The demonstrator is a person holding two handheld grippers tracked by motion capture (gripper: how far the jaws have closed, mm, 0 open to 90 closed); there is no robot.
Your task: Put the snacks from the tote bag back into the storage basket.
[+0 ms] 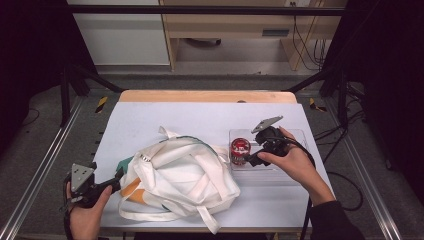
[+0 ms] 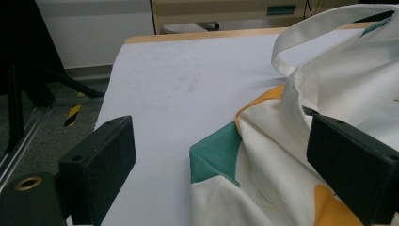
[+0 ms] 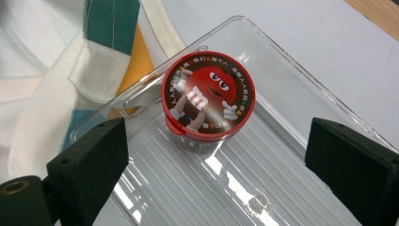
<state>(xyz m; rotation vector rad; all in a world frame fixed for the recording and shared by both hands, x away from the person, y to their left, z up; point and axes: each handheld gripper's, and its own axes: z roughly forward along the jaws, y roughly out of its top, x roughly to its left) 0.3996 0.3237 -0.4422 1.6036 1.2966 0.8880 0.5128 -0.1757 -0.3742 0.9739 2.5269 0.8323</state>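
- The left gripper (image 1: 116, 176) sits at the near left of the table (image 1: 200, 115), held in the person's left hand (image 1: 86, 212); its jaws stand wide apart and hold nothing.
- In the left gripper view, the left jaw rests over bare white table (image 2: 179, 94), while the right jaw is at the cloth of the bag (image 2: 348, 94), at or just above it; contact cannot be told.
- The white fabric bag (image 1: 182, 177) lies crumpled at the near middle of the table, with teal and orange patches showing at its left edge and its straps splayed loose, one trailing off toward the near edge.
- The right gripper (image 1: 252, 159) is farther back on the right, held in the person's right hand (image 1: 295, 162) over a clear plastic tray (image 1: 295, 134); its jaws are wide open and empty.
- In the right gripper view, the red-lidded candy canister (image 3: 208, 96) stands upright at the tray's (image 3: 291, 94) end nearest the bag (image 3: 42, 89), ahead of the open jaws and apart from both.
- The lid carries a red cartoon character with an "m" on it.
- Beyond the tray, the table's far wooden edge (image 1: 207, 96) shows, and past it the floor and a light wood cabinet (image 1: 225, 25).
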